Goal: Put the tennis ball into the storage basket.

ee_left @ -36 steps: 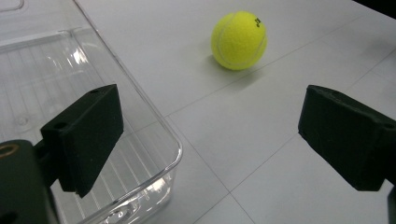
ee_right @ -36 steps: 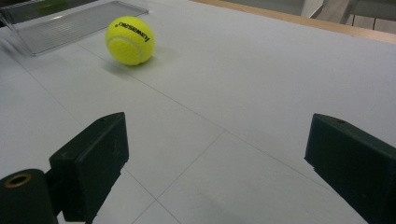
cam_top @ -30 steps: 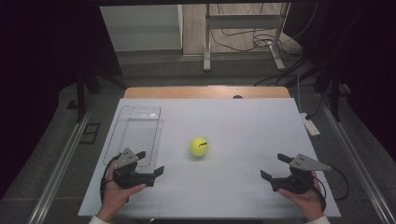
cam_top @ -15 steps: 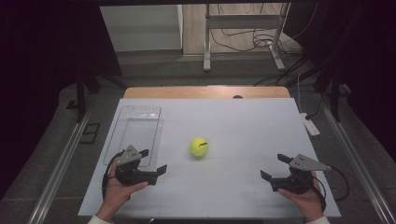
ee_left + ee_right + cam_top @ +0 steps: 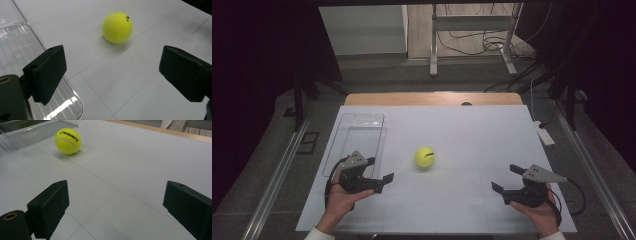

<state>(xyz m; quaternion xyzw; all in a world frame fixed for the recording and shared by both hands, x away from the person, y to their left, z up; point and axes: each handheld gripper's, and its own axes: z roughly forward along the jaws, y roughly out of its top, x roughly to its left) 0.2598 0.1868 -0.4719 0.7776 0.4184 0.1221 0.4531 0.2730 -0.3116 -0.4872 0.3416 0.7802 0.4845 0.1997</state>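
1. Yellow tennis ball (image 5: 425,157) sitting on the white table (image 5: 472,130), near the middle, loose and free to roll.
2. Clear plastic tray (image 5: 360,135) lying at 9 o'clock from the ball, a little apart from it, with nothing in it.
3. Left gripper (image 5: 381,171) held at 8 o'clock from the ball, near it, by the tray's front end. Jaws wide apart, nothing between them, pointing at the ball.
4. Right gripper (image 5: 505,178) held at 4 o'clock from the ball, well apart. Jaws wide apart too, gripping nothing.
5. Likely next job: grabbing the ball with the left gripper.
6. Could go wrong: bumping the ball with 1 jaw. A round ball rolls away fast, maybe off toward 12 o'clock.
7. Could go wrong: squeezing off-centre. Fuzzy round ball could pop out sideways.
8. Could go wrong: knocking the tray with the left gripper, being so close to its corner, and pushing it out of place.
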